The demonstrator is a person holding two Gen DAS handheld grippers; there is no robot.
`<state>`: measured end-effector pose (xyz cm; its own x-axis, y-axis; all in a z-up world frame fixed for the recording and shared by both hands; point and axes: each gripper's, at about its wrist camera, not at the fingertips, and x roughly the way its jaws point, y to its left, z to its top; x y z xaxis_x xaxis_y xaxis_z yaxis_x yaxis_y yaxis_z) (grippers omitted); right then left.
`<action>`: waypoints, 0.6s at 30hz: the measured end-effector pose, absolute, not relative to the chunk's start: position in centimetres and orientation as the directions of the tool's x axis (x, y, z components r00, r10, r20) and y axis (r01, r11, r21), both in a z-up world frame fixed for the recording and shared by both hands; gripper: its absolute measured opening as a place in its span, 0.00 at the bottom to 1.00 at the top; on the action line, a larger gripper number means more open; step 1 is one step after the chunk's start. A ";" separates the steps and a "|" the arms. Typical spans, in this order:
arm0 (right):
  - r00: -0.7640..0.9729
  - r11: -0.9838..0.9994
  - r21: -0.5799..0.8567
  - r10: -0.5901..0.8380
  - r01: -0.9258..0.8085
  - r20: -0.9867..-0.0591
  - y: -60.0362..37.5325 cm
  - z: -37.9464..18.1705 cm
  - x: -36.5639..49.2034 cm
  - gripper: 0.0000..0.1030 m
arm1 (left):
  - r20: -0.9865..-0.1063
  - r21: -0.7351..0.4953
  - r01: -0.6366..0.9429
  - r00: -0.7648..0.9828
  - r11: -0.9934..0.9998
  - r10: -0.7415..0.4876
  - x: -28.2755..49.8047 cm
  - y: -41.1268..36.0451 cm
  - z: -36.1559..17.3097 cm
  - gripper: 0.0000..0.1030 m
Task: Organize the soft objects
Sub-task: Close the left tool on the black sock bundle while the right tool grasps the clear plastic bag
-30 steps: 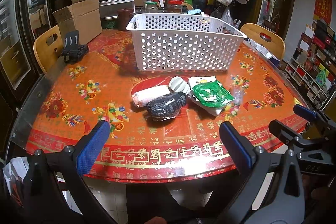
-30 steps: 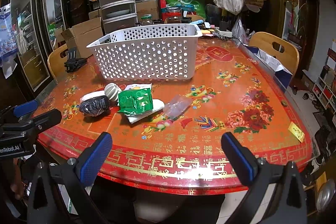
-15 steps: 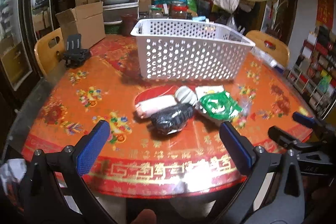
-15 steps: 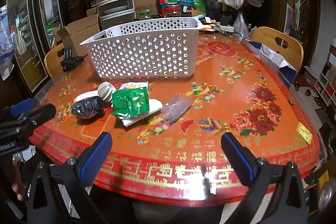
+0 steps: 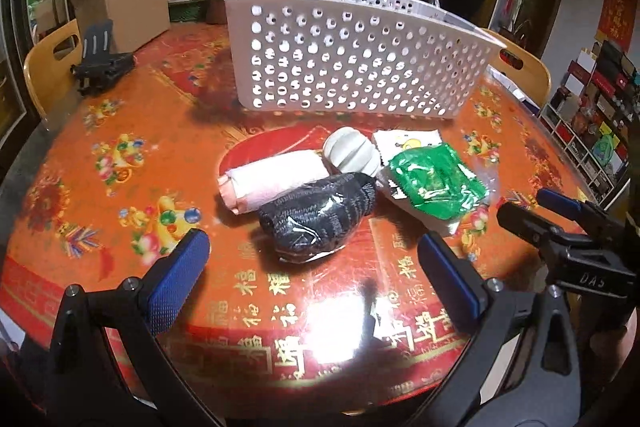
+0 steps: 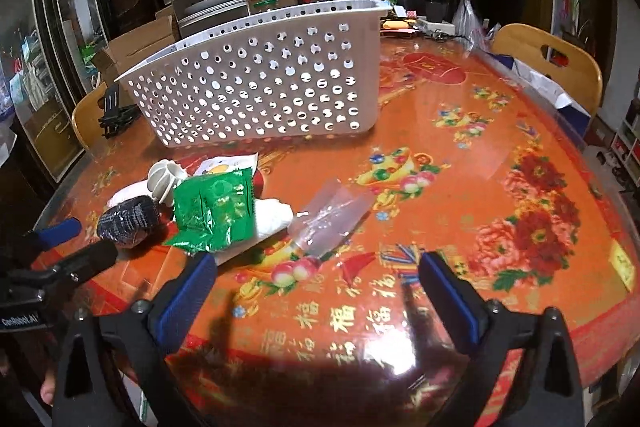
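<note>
Left claw (image 5: 312, 267): jaws spread wide, gripping nothing.
Black bundle (image 5: 318, 215): just ahead, between its fingers.
Right claw (image 6: 316, 279): wide apart too.
Clear bag (image 6: 328, 219): just ahead.
Basket (image 5: 348, 67): beyond.

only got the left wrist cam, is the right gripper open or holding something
observer: open. The right gripper has its fingers wide apart with nothing between them.
operator: whats closest in front of it
observer: a clear plastic bag, lying flat just right of the green packet.
operator: anything further right of that bag
observer: a small yellow tag near the right edge of the table.
</note>
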<state>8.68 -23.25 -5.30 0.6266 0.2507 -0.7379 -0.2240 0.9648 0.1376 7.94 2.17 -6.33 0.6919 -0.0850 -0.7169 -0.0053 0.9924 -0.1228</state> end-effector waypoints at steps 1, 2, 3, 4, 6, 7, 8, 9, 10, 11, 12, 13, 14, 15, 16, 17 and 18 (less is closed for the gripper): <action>0.622 0.966 0.136 0.247 -0.221 -0.743 -23.2 -5.5 8.9 0.91 | -0.720 -0.123 -0.007 0.688 0.992 -0.085 8.2 2.2 -6.6 1.00; 0.618 0.966 0.137 0.247 -0.220 -0.746 -23.1 -5.8 9.2 0.88 | -0.723 -0.123 -0.008 0.686 0.992 -0.084 8.4 2.1 -6.8 1.00; 0.616 0.966 0.140 0.247 -0.217 -0.748 -23.2 -5.9 9.4 0.87 | -0.724 -0.121 -0.011 0.685 0.993 -0.081 8.7 2.2 -7.0 0.99; 0.613 0.967 0.139 0.243 -0.214 -0.751 -23.2 -6.1 9.6 0.85 | -0.724 -0.119 -0.013 0.686 0.993 -0.077 8.9 2.3 -7.1 0.97; 0.611 0.967 0.134 0.240 -0.214 -0.754 -23.1 -6.3 10.0 0.82 | -0.723 -0.118 -0.016 0.686 0.993 -0.075 9.2 2.3 -7.4 0.92; 0.613 0.968 0.130 0.238 -0.216 -0.754 -23.2 -6.4 10.1 0.78 | -0.725 -0.119 -0.016 0.685 0.993 -0.075 9.4 2.4 -7.6 0.89; 0.614 0.969 0.120 0.231 -0.217 -0.755 -23.0 -6.4 10.3 0.75 | -0.727 -0.121 -0.016 0.682 0.993 -0.078 9.5 2.5 -7.7 0.86; 0.614 0.970 0.112 0.225 -0.217 -0.757 -22.9 -6.5 10.4 0.74 | -0.728 -0.124 -0.013 0.681 0.992 -0.082 9.6 2.4 -7.8 0.84; 0.614 0.970 0.107 0.221 -0.218 -0.758 -22.9 -6.5 10.6 0.72 | -0.729 -0.125 -0.010 0.679 0.992 -0.085 9.8 2.4 -7.9 0.81; 0.613 0.970 0.101 0.218 -0.220 -0.760 -22.7 -6.6 10.7 0.69 | -0.730 -0.121 -0.009 0.678 0.993 -0.083 10.0 2.4 -8.1 0.80; 0.612 0.971 0.097 0.215 -0.220 -0.761 -22.6 -6.7 10.9 0.66 | -0.730 -0.119 -0.007 0.678 0.993 -0.083 10.1 2.4 -8.1 0.79; 0.611 0.971 0.093 0.213 -0.221 -0.763 -22.6 -6.8 11.0 0.63 | -0.728 -0.118 -0.004 0.680 0.993 -0.084 10.1 2.4 -8.2 0.75; 0.614 0.971 0.088 0.210 -0.224 -0.761 -22.5 -6.8 11.1 0.60 | -0.727 -0.116 -0.002 0.681 0.993 -0.084 10.2 2.3 -8.2 0.73; 0.614 0.970 0.086 0.211 -0.227 -0.760 -22.4 -6.8 11.2 0.59 | -0.728 -0.113 0.000 0.681 0.994 -0.083 10.2 2.3 -8.3 0.72; 0.615 0.970 0.082 0.209 -0.229 -0.760 -22.3 -6.9 11.2 0.57 | -0.728 -0.113 0.002 0.680 0.994 -0.084 10.2 2.2 -8.3 0.72; 0.616 0.970 0.078 0.208 -0.230 -0.760 -22.2 -6.9 11.3 0.55 | -0.728 -0.114 0.005 0.680 0.994 -0.086 10.2 2.2 -8.3 0.71; 0.616 0.970 0.077 0.208 -0.232 -0.760 -22.1 -6.9 11.3 0.55 | -0.729 -0.114 0.007 0.679 0.993 -0.088 10.2 2.1 -8.4 0.70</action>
